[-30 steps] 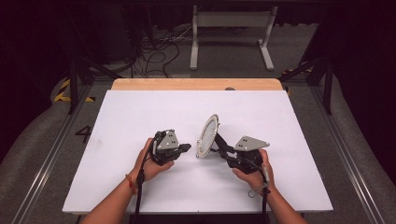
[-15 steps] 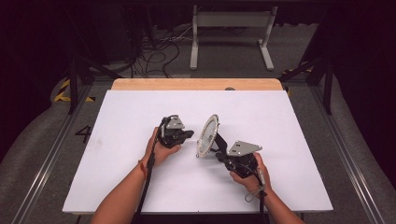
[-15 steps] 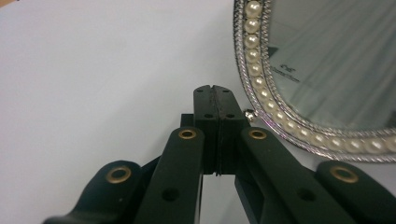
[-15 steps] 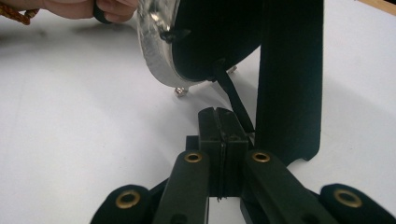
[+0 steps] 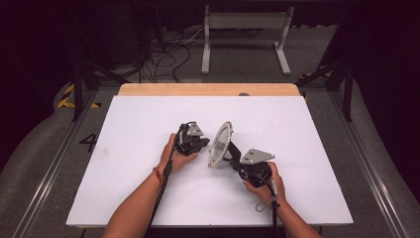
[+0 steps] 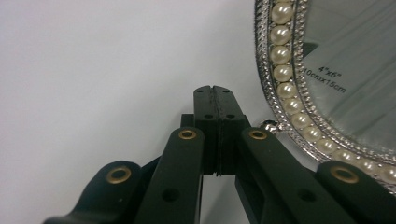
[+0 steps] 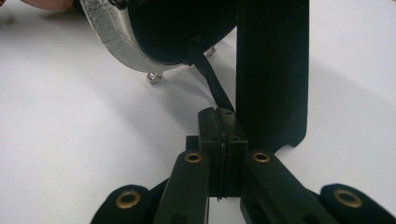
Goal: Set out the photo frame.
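Note:
An oval picture frame with a pearl-and-silver rim stands upright at the middle of the white table. Its glass front faces my left gripper, which is shut with nothing in it, just beside the frame's lower rim. Behind the frame is my right gripper. Its jaws are shut on the thin black ribbon that runs from the frame's dark back to the black easel leg.
A wooden strip edges the table's far side. Beyond it on the floor are a grey metal stand and loose cables. Rails run along both sides of the table.
My left hand has moved away from the person and to the right, up close to the frame's front. The right hand and the frame have stayed about where they were.

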Tool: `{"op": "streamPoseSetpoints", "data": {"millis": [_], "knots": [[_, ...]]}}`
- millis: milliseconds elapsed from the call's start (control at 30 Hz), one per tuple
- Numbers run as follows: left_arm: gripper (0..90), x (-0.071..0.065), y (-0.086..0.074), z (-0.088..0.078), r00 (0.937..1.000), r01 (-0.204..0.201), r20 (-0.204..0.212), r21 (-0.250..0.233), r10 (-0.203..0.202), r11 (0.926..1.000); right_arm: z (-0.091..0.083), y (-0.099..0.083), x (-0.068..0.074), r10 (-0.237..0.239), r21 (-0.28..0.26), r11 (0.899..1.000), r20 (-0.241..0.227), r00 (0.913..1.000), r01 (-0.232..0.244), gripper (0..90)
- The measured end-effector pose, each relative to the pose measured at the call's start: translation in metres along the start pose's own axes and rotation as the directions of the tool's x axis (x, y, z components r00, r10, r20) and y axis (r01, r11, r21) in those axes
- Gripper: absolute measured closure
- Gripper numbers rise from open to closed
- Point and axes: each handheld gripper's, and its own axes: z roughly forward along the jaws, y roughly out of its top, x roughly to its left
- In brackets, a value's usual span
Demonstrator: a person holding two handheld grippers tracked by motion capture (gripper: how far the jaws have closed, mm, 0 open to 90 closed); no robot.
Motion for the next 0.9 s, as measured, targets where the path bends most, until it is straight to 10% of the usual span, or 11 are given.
{"op": "streamPoseSetpoints", "data": {"millis": [733,900], "knots": [[85.8,0.002,0.004,0.007,0.9966,0.014,0.080,0.040,-0.017,0.9991,-0.002,-0.004,-0.013,0.018,0.009,1.000,0.026,0.9995,-0.019,90.0],[85.8,0.001,0.004,0.004,0.9951,-0.034,0.094,0.052,0.029,0.9981,-0.001,-0.004,-0.014,0.018,0.013,1.000,0.025,0.9995,-0.018,90.0]]}}
